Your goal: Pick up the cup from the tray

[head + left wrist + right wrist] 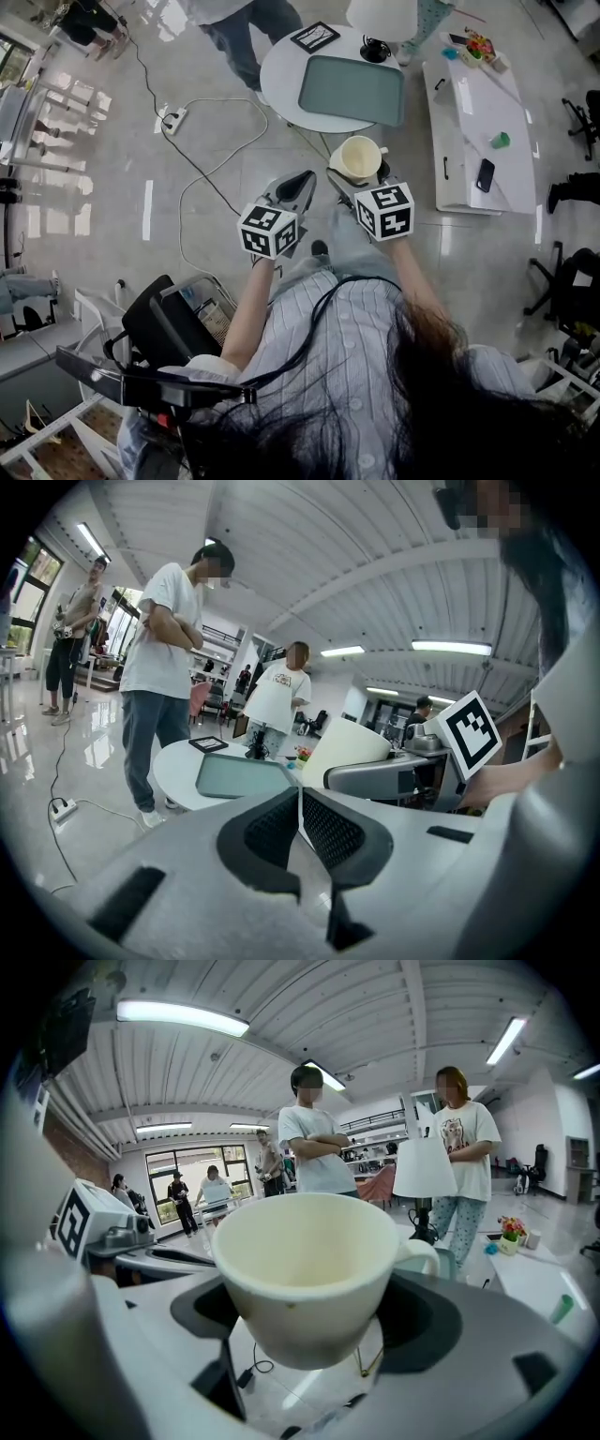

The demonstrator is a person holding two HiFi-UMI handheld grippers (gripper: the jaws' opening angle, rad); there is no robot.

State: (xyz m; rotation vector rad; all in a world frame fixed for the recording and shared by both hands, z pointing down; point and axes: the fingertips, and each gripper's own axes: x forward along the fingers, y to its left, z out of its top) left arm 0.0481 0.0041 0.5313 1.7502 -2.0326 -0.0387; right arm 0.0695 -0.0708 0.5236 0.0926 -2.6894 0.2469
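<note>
A cream cup (358,157) with a handle is held in the air, off the tray, with my right gripper (349,176) shut on it. In the right gripper view the cup (309,1274) fills the space between the jaws, upright, handle to the right. The grey-green tray (352,90) lies bare on the round white table (281,66) ahead; the same tray (242,775) shows in the left gripper view. My left gripper (298,187) hangs beside the right one, shut, its pads (323,832) pressed together on nothing.
A white lamp (380,23) and a black frame (315,37) stand on the round table. A long white table (478,122) with a phone and small items runs at the right. A cable and power strip (172,118) lie on the floor. Two people stand beyond the table.
</note>
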